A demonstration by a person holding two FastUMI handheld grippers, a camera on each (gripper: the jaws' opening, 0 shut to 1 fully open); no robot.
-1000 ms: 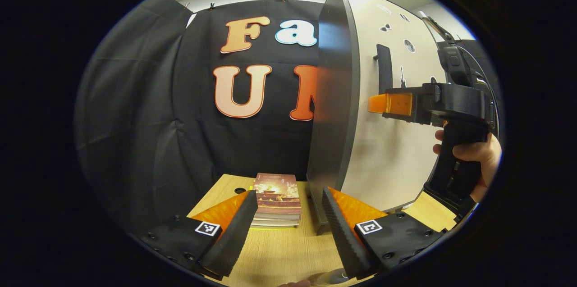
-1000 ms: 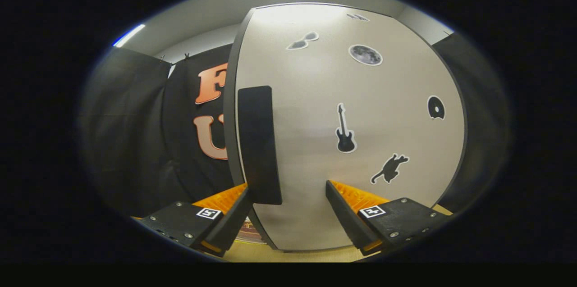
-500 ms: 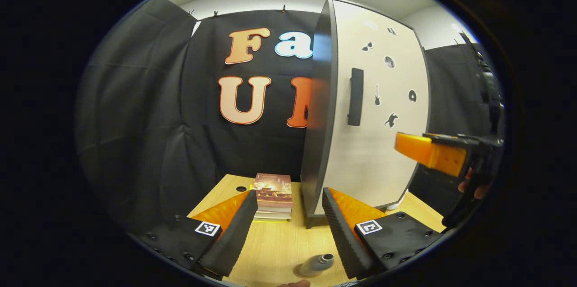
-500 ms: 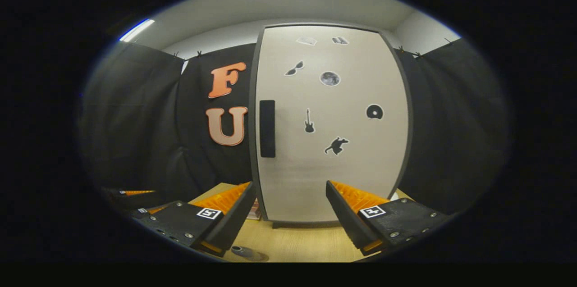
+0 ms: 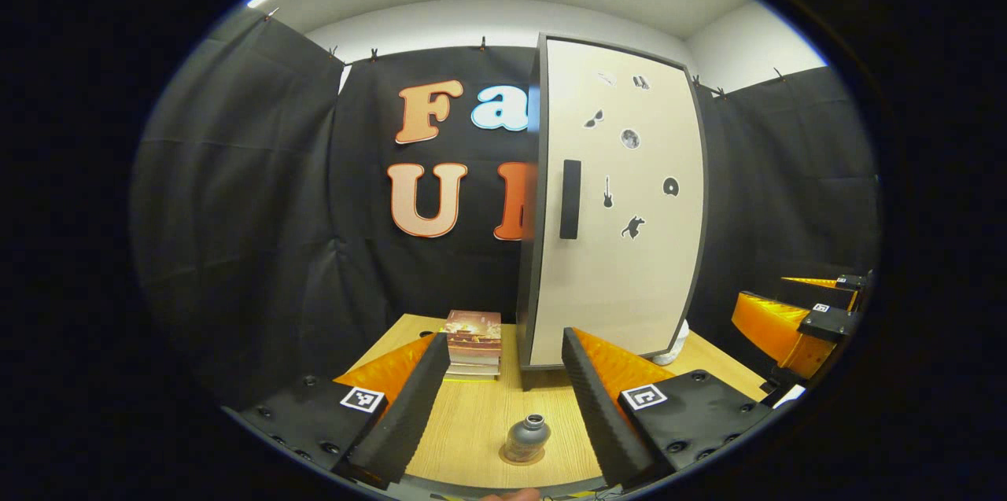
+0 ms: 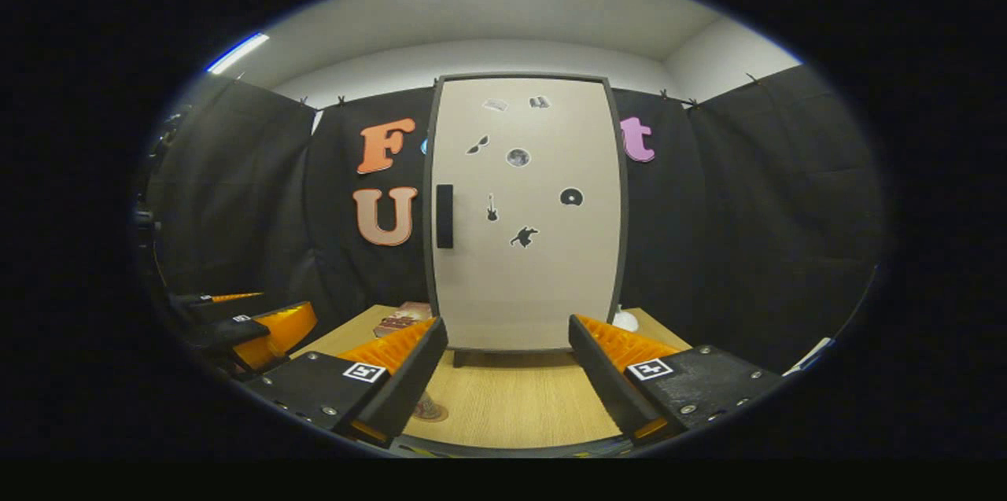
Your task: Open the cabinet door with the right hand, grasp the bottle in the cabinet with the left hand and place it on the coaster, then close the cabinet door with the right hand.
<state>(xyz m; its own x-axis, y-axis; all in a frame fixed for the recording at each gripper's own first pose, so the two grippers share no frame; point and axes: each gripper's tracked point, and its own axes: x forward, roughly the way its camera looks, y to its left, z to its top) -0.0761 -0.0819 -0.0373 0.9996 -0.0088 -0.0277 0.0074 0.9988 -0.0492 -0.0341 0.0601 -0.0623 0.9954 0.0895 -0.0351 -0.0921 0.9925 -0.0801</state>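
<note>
The tall cabinet [image 5: 621, 249] stands at the back of the wooden table [image 5: 480, 422], its pale door [image 6: 525, 249] flush in the frame with a black handle [image 6: 444, 216] on the left edge. A small grey bottle [image 5: 526, 436] stands upright on a round coaster [image 5: 507, 459] near the table's front edge. My left gripper [image 5: 499, 399] is open, its fingers either side of the bottle but farther back and apart from it. My right gripper [image 6: 507, 375] is open in front of the door, well back from it. In the right gripper view the bottle [image 6: 427, 406] is partly hidden behind a finger.
A stack of books [image 5: 472, 334] lies left of the cabinet. A white object [image 5: 675, 345] peeks out at the cabinet's right foot. The right gripper [image 5: 794, 320] shows at the right edge; the left gripper [image 6: 252, 324] shows at the left of the right gripper view.
Both grippers have drawn back from the cabinet, which looks smaller now. The right gripper left the door and dropped low. The bottle on its coaster has come fully into view.
</note>
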